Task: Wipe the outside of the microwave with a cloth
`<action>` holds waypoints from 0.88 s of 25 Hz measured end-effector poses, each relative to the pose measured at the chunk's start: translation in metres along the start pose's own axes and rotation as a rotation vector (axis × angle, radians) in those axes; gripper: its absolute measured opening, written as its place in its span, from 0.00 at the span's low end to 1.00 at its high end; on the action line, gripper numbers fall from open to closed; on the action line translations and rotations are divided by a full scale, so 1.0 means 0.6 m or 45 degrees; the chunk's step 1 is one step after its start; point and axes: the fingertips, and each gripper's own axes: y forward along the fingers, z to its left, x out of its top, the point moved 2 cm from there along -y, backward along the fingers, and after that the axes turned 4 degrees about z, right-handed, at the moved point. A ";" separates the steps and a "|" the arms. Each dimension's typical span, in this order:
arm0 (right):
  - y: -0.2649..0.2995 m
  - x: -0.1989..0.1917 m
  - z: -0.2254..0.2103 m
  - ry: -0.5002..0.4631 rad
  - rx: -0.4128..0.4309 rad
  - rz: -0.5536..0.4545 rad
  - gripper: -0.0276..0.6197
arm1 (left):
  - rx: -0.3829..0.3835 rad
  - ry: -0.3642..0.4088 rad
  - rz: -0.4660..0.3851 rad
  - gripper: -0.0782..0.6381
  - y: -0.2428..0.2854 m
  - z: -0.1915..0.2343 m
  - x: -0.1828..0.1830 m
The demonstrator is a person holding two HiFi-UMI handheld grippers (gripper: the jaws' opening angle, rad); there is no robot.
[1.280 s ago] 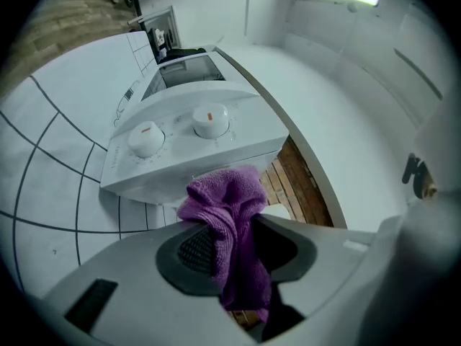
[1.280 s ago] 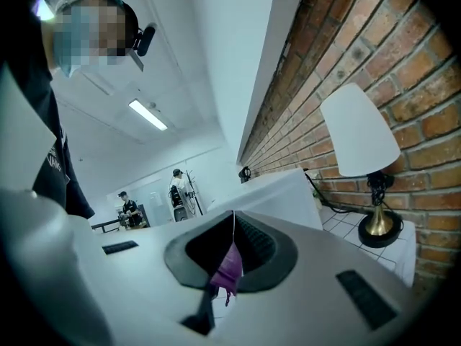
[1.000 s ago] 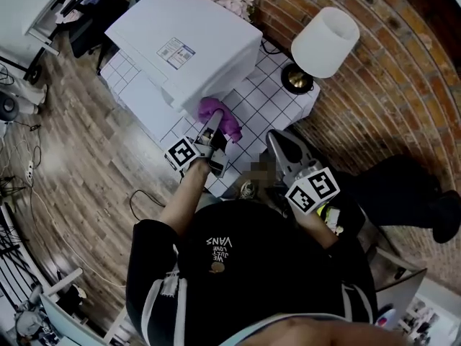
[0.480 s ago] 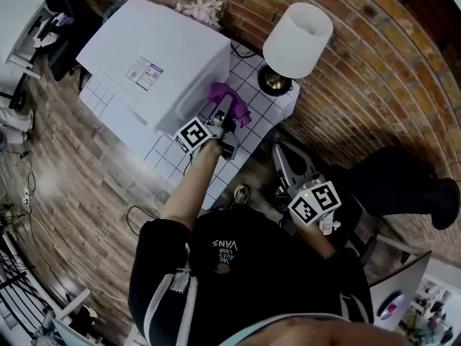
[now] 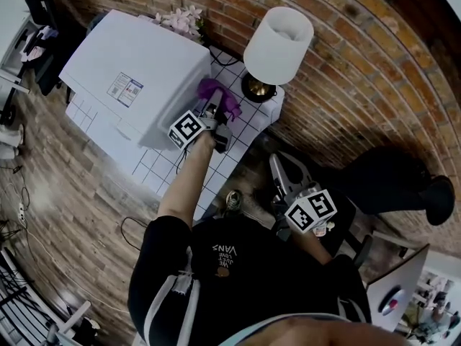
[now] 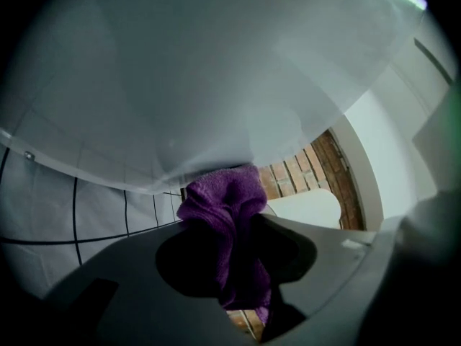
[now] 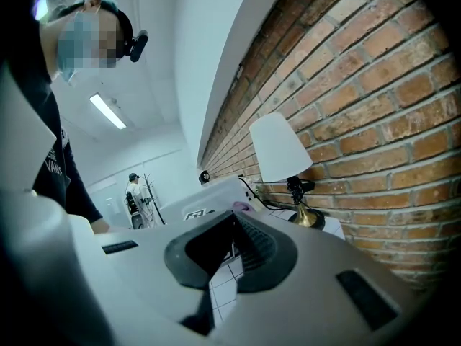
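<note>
Hand-held gripper point(image 5: 215, 114) clamps cloth point(image 6: 223, 207) — seemingly against microwave point(image 5: 137, 63).

I read the microwave point(image 5: 137, 71) as a white, box-shaped unit with a small printed label on its top panel, standing upright on the white tiled table point(image 5: 155, 168). The cloth point(image 5: 216, 92) is purple terry, bunched into loose folds and pinched between the jaws of the left gripper point(image 5: 215, 111). In the left gripper view its free end touches the microwave's side wall at the lower edge, just above the tiles.
</note>
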 end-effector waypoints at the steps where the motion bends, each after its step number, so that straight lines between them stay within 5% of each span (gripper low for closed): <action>1: 0.001 0.001 0.001 0.000 0.003 -0.002 0.05 | -0.001 -0.001 0.002 0.30 0.000 -0.001 -0.002; 8: 0.031 0.005 0.029 -0.011 0.090 0.004 0.05 | -0.023 0.031 0.046 0.30 -0.055 -0.026 -0.026; 14: 0.072 -0.006 0.080 -0.026 0.211 0.037 0.05 | -0.061 -0.095 0.011 0.30 -0.165 -0.035 -0.046; 22: 0.114 -0.020 0.145 -0.037 0.352 0.078 0.05 | 0.143 -0.101 -0.100 0.30 -0.339 0.029 -0.023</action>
